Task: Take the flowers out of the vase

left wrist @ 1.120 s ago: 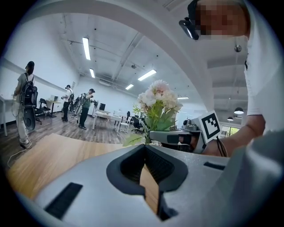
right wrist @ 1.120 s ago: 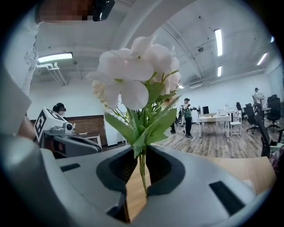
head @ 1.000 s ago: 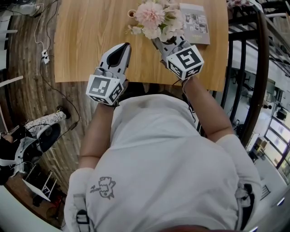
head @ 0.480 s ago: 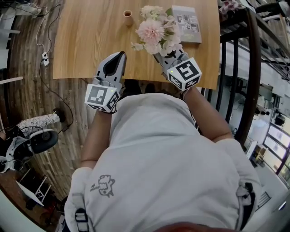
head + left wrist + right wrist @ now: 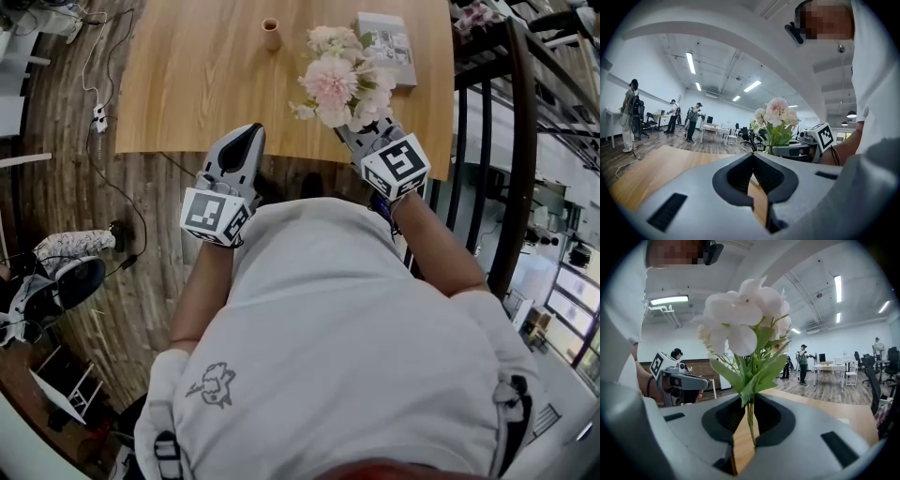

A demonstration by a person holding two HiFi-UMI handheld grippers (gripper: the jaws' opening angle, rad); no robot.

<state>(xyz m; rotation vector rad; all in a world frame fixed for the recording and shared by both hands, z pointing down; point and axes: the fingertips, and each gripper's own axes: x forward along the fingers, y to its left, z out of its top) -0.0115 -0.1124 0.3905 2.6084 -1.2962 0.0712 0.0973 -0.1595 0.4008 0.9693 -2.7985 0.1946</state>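
Grey plastic R gripper (image 5: 749, 401) is held out in front of the chest, forearm bent, pointing fwd and about level. Its jaws are pinched onto the thin green stems of the flowers (image 5: 740, 324). The bunch stands upright above the jaws, pink & white heads on top. L gripper (image 5: 752, 157) is held alongside at similar height, also about level, jaw tips together w/ nothing btwn them. In the head view both hover at the near edge of the table (image 5: 187, 75). The flowers are out of the vase (image 5: 271, 34), a small tan one near the table's far edge, well apart from the bunch.

Each gripper's cube carries black-and-white square markers. Print on the booklet (image 5: 386, 47) at the table's far R corner is too small to read. A small line drawing (image 5: 214, 384) sits on the white shirt (image 5: 356, 319).

Table is light wood, the floor (image 5: 66, 187) darker wood planks, w/ a black railing (image 5: 516, 141) to the R. Gripper views show a big open office: ceiling strip lights, desks, chairs, several people standing far off.
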